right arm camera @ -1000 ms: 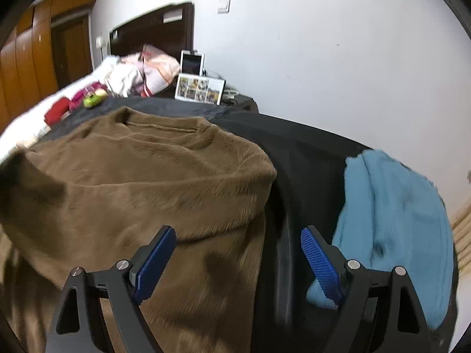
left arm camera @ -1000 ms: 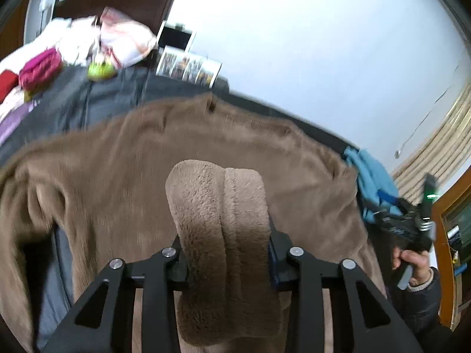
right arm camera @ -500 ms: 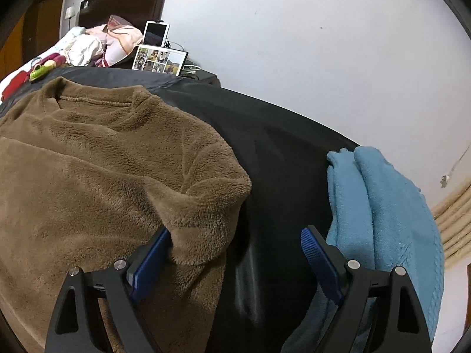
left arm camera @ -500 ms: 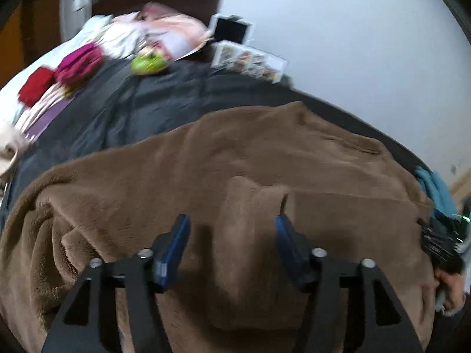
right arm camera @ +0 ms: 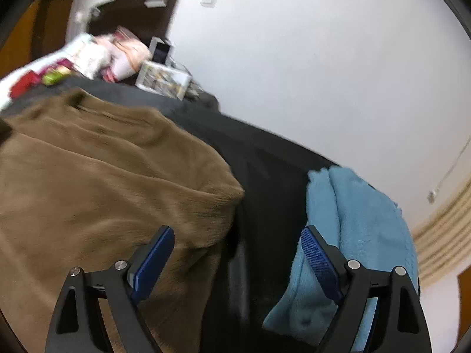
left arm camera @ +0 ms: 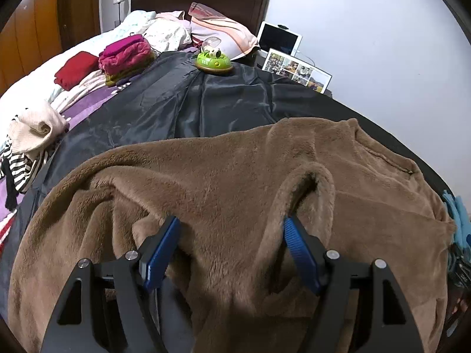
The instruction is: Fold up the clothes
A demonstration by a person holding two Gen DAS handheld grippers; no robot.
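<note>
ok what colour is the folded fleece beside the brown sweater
Light blue fleece, clearest in the right wrist view.

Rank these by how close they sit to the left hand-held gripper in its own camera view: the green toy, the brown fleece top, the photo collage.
From the left hand-held gripper:
1. Brown fleece top, lying between its opening jaws.
2. Green toy, up the dark sheet, left of centre.
3. Photo collage, right of the toy by the wall; it looks slightly farther, but the two are nearly level.

1 brown fleece; 1 blue garment
</note>
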